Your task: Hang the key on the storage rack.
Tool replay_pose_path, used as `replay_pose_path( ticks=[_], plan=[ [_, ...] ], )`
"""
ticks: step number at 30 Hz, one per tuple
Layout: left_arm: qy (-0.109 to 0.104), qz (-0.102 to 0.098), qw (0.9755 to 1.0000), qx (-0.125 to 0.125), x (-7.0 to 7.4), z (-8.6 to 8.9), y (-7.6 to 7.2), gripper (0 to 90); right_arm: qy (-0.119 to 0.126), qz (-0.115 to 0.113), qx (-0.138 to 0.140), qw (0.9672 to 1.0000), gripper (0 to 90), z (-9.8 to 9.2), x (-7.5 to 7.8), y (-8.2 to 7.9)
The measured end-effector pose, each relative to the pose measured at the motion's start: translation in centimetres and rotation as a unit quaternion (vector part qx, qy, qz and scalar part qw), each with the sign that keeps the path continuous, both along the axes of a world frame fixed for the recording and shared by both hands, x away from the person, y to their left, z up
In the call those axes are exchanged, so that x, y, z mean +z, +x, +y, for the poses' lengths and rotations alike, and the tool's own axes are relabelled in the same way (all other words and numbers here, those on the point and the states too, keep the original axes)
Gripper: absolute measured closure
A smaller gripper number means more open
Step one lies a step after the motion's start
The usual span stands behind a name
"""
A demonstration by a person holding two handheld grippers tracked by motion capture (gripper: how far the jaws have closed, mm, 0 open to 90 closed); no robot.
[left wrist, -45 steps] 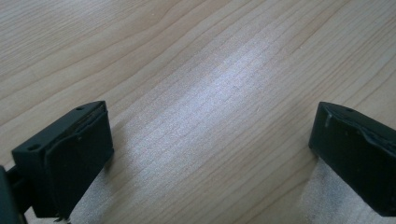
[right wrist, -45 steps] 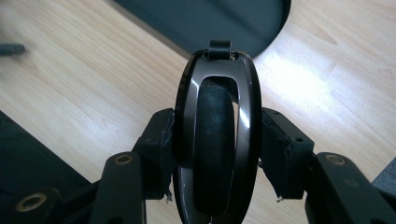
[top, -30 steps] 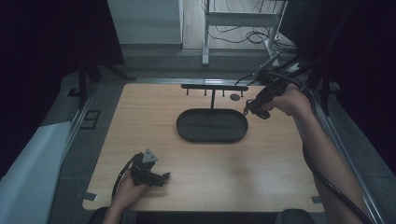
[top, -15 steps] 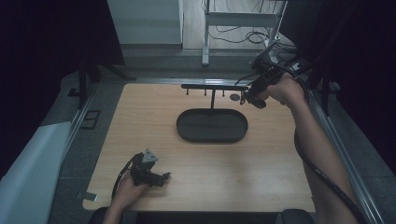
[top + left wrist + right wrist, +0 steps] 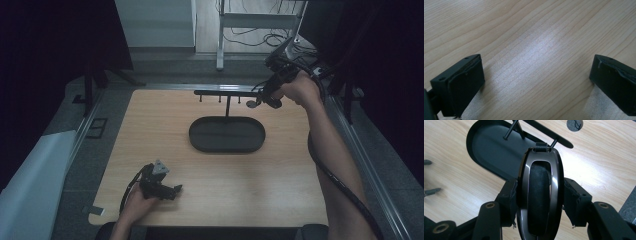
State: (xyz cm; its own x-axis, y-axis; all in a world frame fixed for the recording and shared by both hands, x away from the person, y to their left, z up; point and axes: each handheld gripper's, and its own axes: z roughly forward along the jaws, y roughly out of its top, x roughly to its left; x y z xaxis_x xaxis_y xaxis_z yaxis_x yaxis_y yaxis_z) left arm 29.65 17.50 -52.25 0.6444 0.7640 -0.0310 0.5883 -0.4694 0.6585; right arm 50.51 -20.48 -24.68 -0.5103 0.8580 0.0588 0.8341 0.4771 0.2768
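The right gripper (image 5: 537,195) is clamping its fingers (image 5: 507,195) on a dark oval key fob (image 5: 538,192), holding it at the hook rack's (image 5: 227,93) three o'clock end, above the oval black tray (image 5: 227,135). The left gripper (image 5: 159,184) is resting on the wooden bench (image 5: 280,175) at seven o'clock, fingers spread wide.

Over the last second the right gripper (image 5: 266,96) has moved away from the person and up, from beside the oval tray (image 5: 227,135) to the right end of the black rack (image 5: 226,93) bar. The dark oval piece (image 5: 540,195) clamped in it has travelled along, its top perhaps now touching the bar.
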Motion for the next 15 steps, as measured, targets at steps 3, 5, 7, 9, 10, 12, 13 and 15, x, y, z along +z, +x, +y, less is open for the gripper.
replay_pose_path(
  ticks=[3, 5, 7, 9, 10, 12, 13, 15],
  plan=[
    [0.000, -0.001, 1.0000, 0.000, 0.0, 0.0, 0.0, 0.0, -0.005, -0.004, -0.007, 1.0000, 49.1, 0.0, 0.0, 0.3],
    [0.000, -0.001, 1.0000, 0.001, 0.0, 0.0, 0.0, 0.0, -0.007, -0.007, -0.012, 0.9999, 49.0, -0.2, -0.1, 0.5],
    [0.001, -0.001, 1.0000, 0.000, 0.0, 0.0, 0.0, 0.0, -0.009, -0.006, -0.017, 0.9998, 49.0, -0.4, -0.3, 0.6],
    [0.001, -0.001, 1.0000, 0.000, 0.0, 0.0, 0.0, 0.0, -0.011, -0.007, -0.022, 0.9997, 49.1, -0.7, -0.5, 0.7],
    [0.001, -0.001, 1.0000, 0.000, 0.0, 0.0, 0.0, 0.0, -0.010, -0.007, -0.023, 0.9997, 49.0, -0.9, -0.5, 0.7],
    [0.001, -0.001, 1.0000, 0.000, 0.0, 0.0, 0.0, 0.0, -0.010, -0.008, -0.028, 0.9995, 49.0, -1.2, -0.8, 0.8],
    [0.001, -0.001, 1.0000, 0.000, 0.0, 0.0, 0.0, 0.0, -0.012, -0.008, -0.031, 0.9994, 49.0, -1.4, -0.9, 0.9],
    [0.001, -0.001, 1.0000, 0.000, 0.0, 0.0, 0.0, 0.0, -0.013, -0.008, -0.035, 0.9993, 49.0, -1.7, -1.2, 0.9]
  ],
)
